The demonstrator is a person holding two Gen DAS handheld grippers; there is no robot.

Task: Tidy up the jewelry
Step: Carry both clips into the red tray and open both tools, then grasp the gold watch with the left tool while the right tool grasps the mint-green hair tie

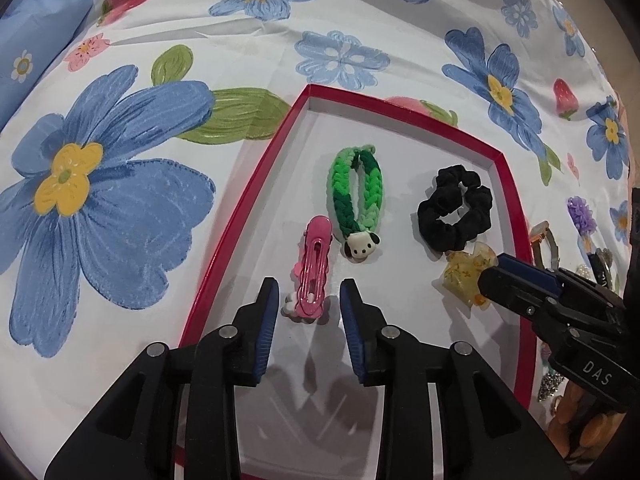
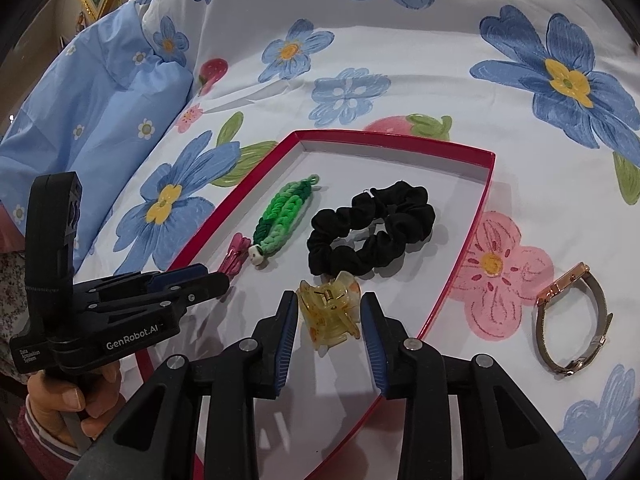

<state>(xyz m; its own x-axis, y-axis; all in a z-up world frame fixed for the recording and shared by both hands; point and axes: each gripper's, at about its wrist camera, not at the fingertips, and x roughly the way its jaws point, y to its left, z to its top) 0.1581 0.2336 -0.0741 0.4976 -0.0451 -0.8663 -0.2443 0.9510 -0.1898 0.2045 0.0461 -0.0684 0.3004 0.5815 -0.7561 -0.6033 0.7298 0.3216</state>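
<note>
A red-rimmed white tray (image 1: 240, 208) (image 2: 472, 216) lies on the floral sheet. In it are a pink hair clip (image 1: 312, 268) (image 2: 234, 258), a green braided band with a puppy charm (image 1: 356, 196) (image 2: 286, 216), a black scrunchie (image 1: 456, 208) (image 2: 372, 232) and a yellow claw clip (image 1: 464, 278) (image 2: 330, 312). My left gripper (image 1: 309, 296) (image 2: 208, 276) is open, its fingers on either side of the pink clip's near end. My right gripper (image 2: 329, 316) (image 1: 494, 276) is open around the claw clip, which rests on the tray floor.
A rose-gold watch (image 2: 576, 320) (image 1: 544, 246) lies on the sheet right of the tray. More jewelry, including a purple flower piece (image 1: 582, 214), lies at the right edge in the left wrist view. A blue pillow (image 2: 100, 120) is at the far left.
</note>
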